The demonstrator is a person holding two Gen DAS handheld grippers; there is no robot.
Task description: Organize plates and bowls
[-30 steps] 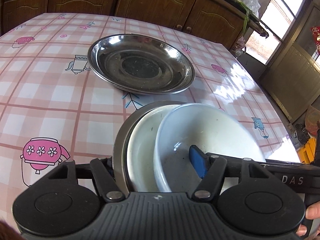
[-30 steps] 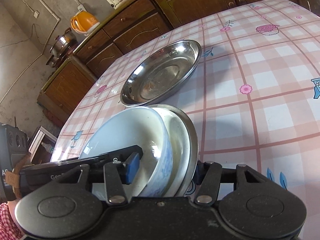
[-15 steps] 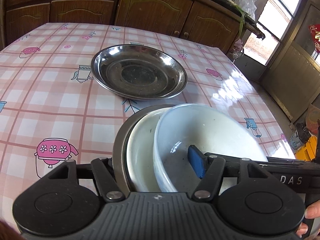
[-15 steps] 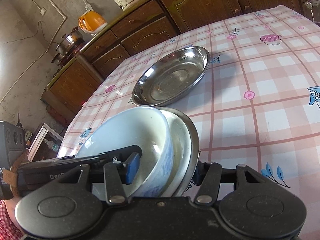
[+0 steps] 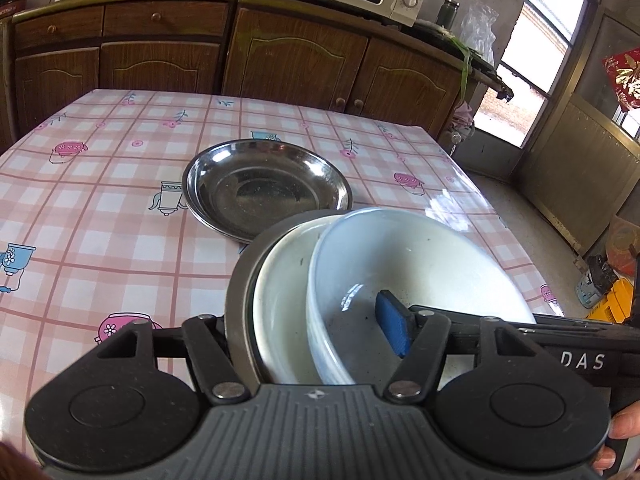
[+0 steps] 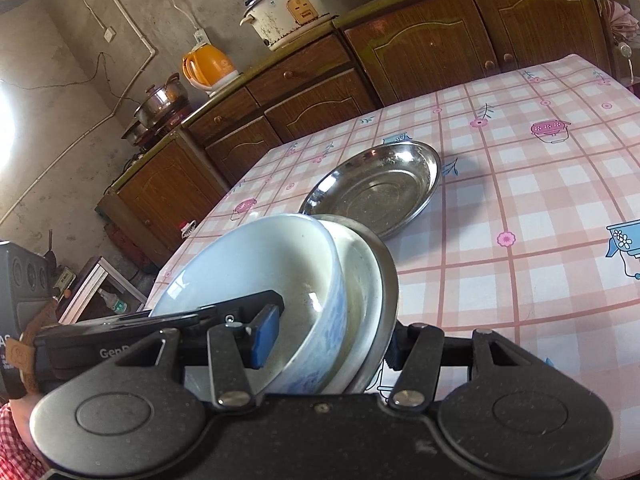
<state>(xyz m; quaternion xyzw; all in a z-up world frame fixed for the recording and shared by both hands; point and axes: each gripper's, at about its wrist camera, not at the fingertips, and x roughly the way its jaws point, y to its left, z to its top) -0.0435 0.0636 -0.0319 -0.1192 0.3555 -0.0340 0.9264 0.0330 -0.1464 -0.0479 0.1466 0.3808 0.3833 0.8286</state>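
A: Left wrist view, nearest first. Left gripper is clamped across one side of a nested stack: white bowl innermost, a pale plate under it, a steel dish outermost. One blue pad sits inside the bowl; the other finger is behind the steel rim

B: And the right gripper?

A: Right wrist view shows it pinching the opposite side of the same stack in the same way, blue pad inside the bowl, other finger outside the steel rim. Stack appears clear of the bench, carried between both grippers

B: Contents?

A: Bowl looks empty apart from specks. Farther out, a second steel plate lies flat on the bench, alone, nothing in it but some grit

B: Progress?

A: Judged well along: three pieces already nested. Remaining, as I read it: unite the stack with the lone steel plate, likely setting it down on top
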